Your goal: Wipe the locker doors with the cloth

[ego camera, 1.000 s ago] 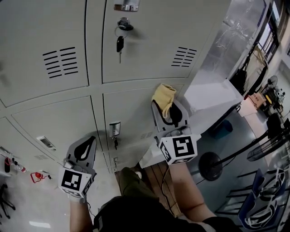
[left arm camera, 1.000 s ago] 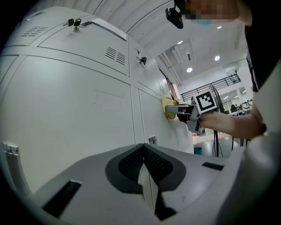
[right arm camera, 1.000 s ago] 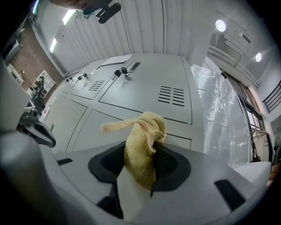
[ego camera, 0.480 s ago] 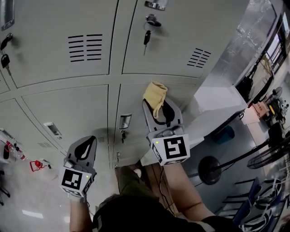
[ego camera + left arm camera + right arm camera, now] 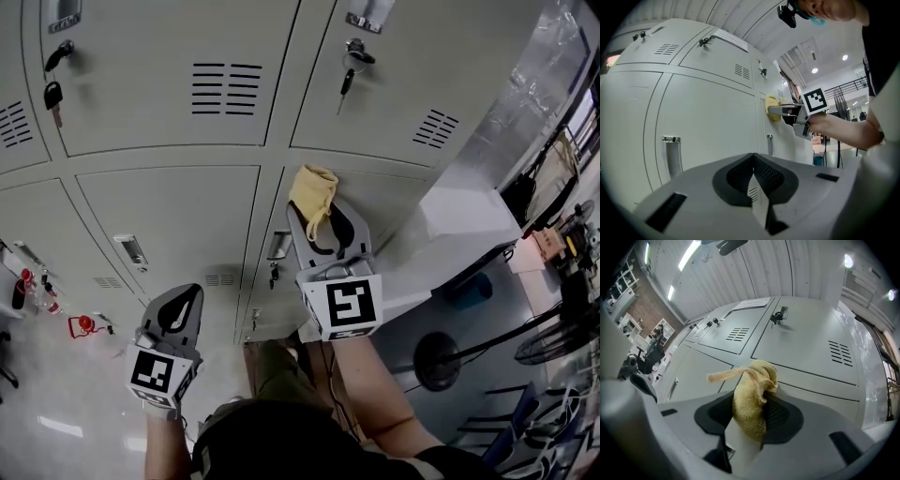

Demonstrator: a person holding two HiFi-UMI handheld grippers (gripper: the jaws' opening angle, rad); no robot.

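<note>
- The right hand-held gripper [image 5: 316,214] is clamped on the yellow cloth [image 5: 313,192]. In the right gripper view the bunched wad sits pinched between the jaws, and 1 loose tail flops off to the left.
- The cloth is at the top-left corner of the lower right locker door [image 5: 394,211], just under the seam below the upper right door [image 5: 394,56]. From the left gripper view it appears pressed against the panel.
- The left hand-held gripper [image 5: 187,294] has its jaws together with nothing between them. It hangs low in front of the lower left door [image 5: 169,216], well apart from the cloth.
- Step in hand, as I judge it: wiping the lower right door, with most of its face not yet covered.
- To do it well, lead with the cloth so that only fabric meets the paint, never the jaw tips.
- Work in overlapping passes from the top edge downward, with steady, even pressure.
- Steer round the latch [image 5: 278,246] beside the door's left edge, since the loose tail could snag there.
- Only a small wad sticks out past the jaws, so each pass covers a narrow strip and the passes need to sit close together.
</note>
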